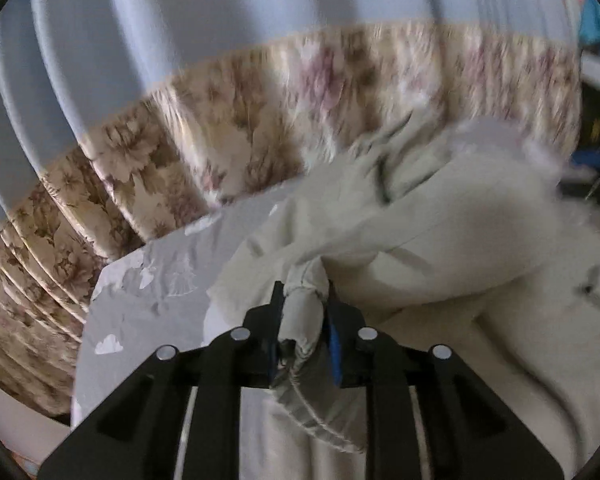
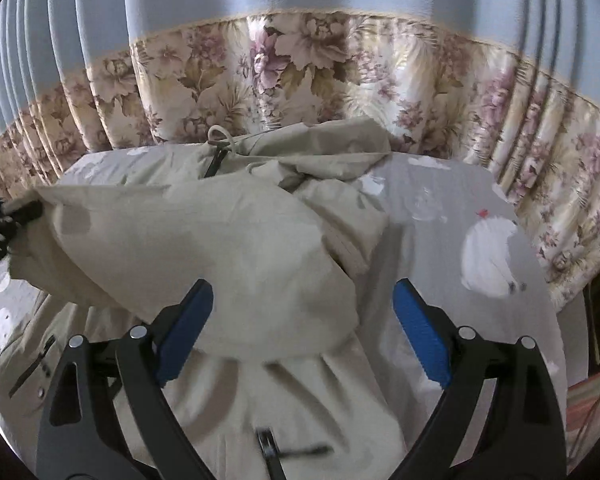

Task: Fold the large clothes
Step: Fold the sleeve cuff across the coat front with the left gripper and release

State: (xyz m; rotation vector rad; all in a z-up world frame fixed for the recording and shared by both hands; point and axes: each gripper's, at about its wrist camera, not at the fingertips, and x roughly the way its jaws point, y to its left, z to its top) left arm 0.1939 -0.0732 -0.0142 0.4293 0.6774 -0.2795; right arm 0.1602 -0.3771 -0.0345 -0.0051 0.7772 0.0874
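Now | left gripper (image 1: 303,312) clamps jacket cuff (image 1: 302,312) | right gripper (image 2: 302,312) spread

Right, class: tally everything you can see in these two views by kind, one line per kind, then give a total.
Beige fabric jacket with dark zips: 1
Grey bedsheet printed with white animals: 1
Pleated curtain, pale blue above a floral band: 1
Black grippers with blue pads: 2, the left gripper with jaws shut on the jacket's cuff, the right gripper open
Total: 5

Your left view smears the flowered curtain (image 1: 260,120) and the jacket's (image 1: 440,220) far end; the sleeve cuff (image 1: 304,312) hides the pads' inner faces.
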